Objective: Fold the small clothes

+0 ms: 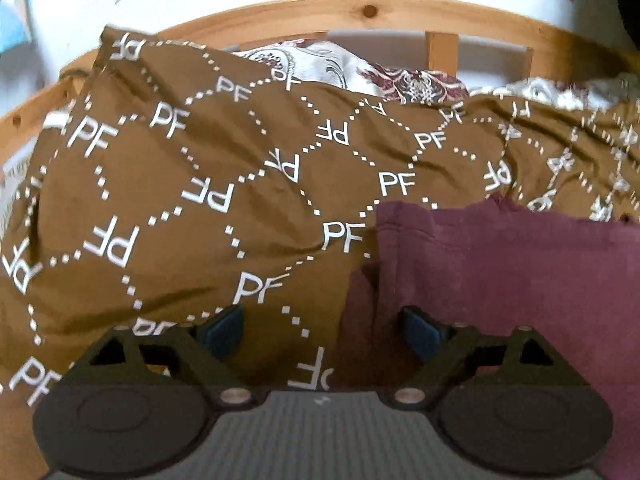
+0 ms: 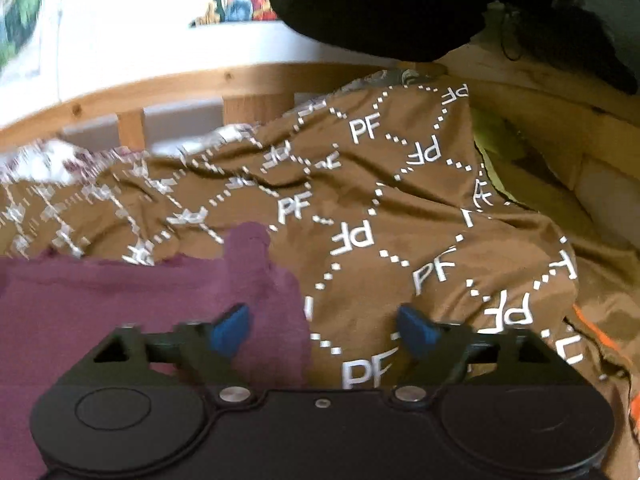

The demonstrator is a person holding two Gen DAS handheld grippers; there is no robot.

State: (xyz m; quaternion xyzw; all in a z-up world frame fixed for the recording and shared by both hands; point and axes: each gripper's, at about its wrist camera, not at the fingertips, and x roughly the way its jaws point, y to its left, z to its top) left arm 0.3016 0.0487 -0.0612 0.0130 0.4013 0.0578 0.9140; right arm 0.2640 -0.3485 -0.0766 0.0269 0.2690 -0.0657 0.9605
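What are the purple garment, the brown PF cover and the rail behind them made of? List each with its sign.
Purple garment: soft matte knit, probably cotton jersey; it has a stitched hem and limp folds.
Brown PF cover: thin woven fabric, likely cotton or polyester; fine creases, printed white letters.
Rail: light, unpainted-looking wood, probably pine; knots and grain show.

Both wrist views close above the brown bedspread [image 1: 200, 184], angled down, sharing the maroon garment [image 2: 120, 292].
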